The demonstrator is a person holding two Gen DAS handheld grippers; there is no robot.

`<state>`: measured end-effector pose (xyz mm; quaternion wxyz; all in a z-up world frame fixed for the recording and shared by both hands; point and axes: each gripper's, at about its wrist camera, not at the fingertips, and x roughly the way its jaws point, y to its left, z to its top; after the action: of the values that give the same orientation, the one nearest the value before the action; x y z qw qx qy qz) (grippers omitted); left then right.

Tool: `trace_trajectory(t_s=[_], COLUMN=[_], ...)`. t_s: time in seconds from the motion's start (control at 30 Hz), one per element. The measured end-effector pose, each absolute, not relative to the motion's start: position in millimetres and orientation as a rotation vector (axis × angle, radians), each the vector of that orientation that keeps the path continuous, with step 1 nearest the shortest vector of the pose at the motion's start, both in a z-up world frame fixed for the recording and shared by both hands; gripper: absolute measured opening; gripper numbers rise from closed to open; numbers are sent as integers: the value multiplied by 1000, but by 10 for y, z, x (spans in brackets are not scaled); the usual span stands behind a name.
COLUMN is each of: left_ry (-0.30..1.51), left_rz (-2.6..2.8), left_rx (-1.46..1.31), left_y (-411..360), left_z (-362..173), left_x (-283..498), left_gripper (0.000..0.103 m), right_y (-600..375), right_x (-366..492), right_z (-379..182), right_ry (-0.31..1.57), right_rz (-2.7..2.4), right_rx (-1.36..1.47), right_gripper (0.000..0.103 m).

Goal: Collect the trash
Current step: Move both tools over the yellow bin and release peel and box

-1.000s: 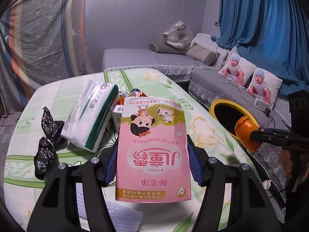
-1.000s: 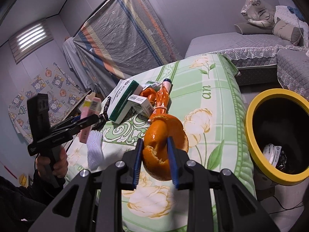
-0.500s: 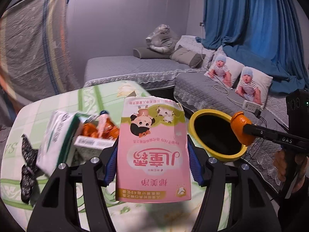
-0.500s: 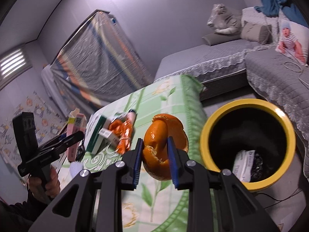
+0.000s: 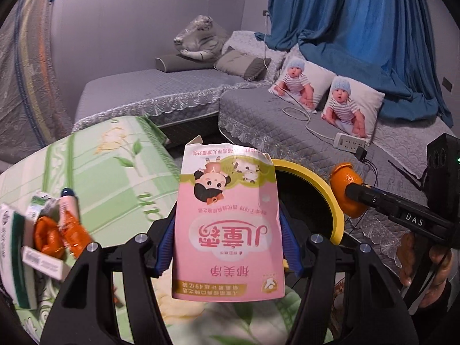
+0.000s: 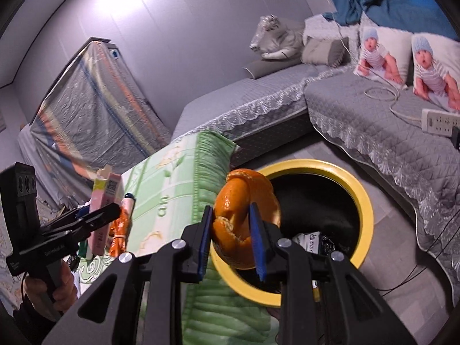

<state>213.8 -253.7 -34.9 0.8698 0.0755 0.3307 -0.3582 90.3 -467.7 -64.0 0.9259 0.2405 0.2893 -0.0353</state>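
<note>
My left gripper (image 5: 227,247) is shut on a pink torn-open box (image 5: 228,230) with a cartoon print, held above the table's right edge, just left of the yellow-rimmed black bin (image 5: 333,198). The box also shows in the right wrist view (image 6: 105,201). My right gripper (image 6: 231,230) is shut on an orange peel (image 6: 244,207), held over the near left rim of the bin (image 6: 362,201). The peel also shows in the left wrist view (image 5: 345,189). Trash lies at the bin's bottom (image 6: 309,240).
The table has a green flowered cloth (image 5: 115,178). On it lie an orange wrapper (image 5: 51,235), a small bottle (image 5: 69,207) and a tissue pack (image 5: 11,261). Grey sofas (image 6: 373,132) with baby-print cushions and a power strip (image 5: 349,142) stand behind the bin.
Both grippers have swung right from over the table toward the bin. The peel now hangs over the bin's rim; the pink box is beside the bin. Both grips are unchanged.
</note>
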Motion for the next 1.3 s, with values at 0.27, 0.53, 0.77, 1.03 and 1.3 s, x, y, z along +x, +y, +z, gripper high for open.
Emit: trace_trajectory(t_s=[0.27,0.53,0.77,1.03,1.3], left_ry=[755,799,851,868,720], left_rz=[-771,-773,-788,-739,-611], left_rx=[212,238,209,100,-64], left_y=[-3125,-3539,-3692,-3555,-2871], left_z=[-746,-993,-1113,-1115,-678], left_x=[2311,2416,2505,2636,2598], left_gripper=[59,59,59,92,92], right_y=[-5017,-5306,-5436,-5533,-5360], right_x=[1058,1139,1161,1090,795], right_z=[-1006,-1313,-1419,-1371,-1090], right_ry=[641,676,688,653,541], right_rz=[-106,-137,-152,-220,-233], right_rx=[569,662,699,702,606], right_gripper=[24,24,24,42,43])
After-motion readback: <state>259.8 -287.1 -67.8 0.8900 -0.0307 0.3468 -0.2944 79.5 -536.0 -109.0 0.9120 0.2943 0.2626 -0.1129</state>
